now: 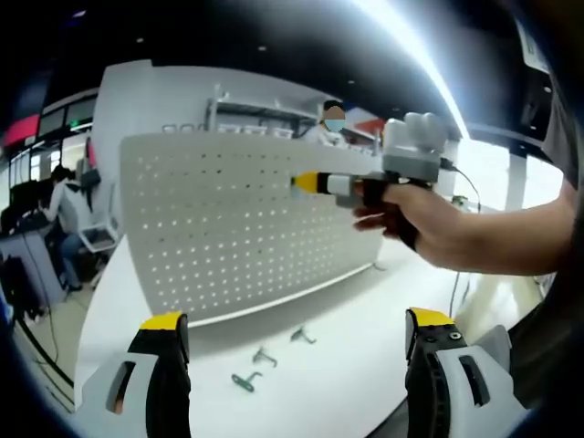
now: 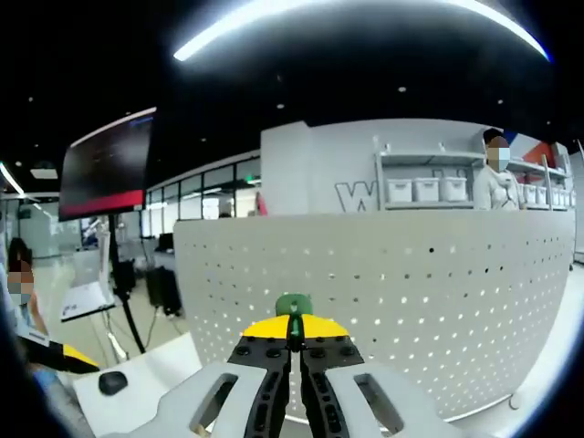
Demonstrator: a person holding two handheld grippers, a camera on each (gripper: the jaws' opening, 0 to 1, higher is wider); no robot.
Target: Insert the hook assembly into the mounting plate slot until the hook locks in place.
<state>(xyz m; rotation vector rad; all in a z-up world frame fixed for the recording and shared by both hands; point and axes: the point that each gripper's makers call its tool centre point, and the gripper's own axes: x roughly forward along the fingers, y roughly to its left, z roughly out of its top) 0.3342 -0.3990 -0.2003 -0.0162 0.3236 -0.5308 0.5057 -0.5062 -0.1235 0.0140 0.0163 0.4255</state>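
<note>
On a white counter (image 1: pixel 365 338) in a busy workshop, the right claw (image 2: pixel 294 339) pinches a green hook (image 2: pixel 294 306) near the pegboard (image 1: pixel 237 219) (left claw (image 1: pixel 297 342) wide, empty); squaring it to the holes looks wise.

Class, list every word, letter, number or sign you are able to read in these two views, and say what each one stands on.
"W": large pale letter on the grey back wall, cut off by the shelf unit.
Dark hanging screen: nothing readable.
White pegboard: no text.
</note>
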